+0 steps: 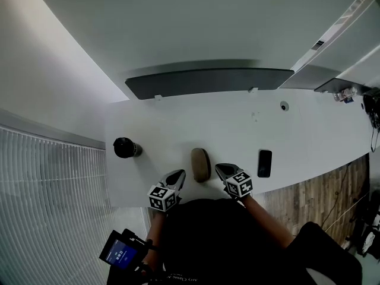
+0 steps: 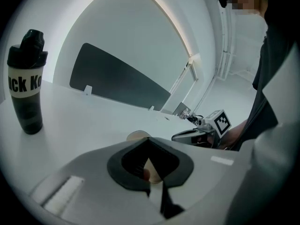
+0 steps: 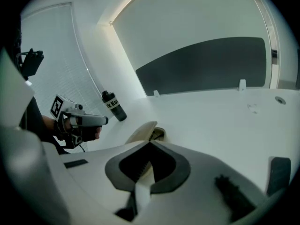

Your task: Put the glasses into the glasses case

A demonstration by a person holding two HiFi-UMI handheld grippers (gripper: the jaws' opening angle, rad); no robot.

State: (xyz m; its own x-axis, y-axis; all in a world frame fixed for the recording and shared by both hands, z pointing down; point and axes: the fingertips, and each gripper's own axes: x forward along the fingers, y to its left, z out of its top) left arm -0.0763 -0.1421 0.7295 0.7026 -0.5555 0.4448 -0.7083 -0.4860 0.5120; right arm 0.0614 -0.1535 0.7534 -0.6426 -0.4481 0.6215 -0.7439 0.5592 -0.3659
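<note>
Head view: glasses case (image 1: 200, 164) on white table (image 1: 297, 129), contents unseen.

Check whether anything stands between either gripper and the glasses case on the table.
Nothing visible does. The glasses case lies on bare table between the left gripper and right gripper. The bottle stands well to the left, the phone to the right, both clear.

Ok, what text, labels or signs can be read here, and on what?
"ck Ko": white band of the black drinking bottle, cut off on both sides.
Black-and-white square marker cube on the right gripper: a pattern, no words.
Blue screen of the dark handheld device: too small to read.
</note>
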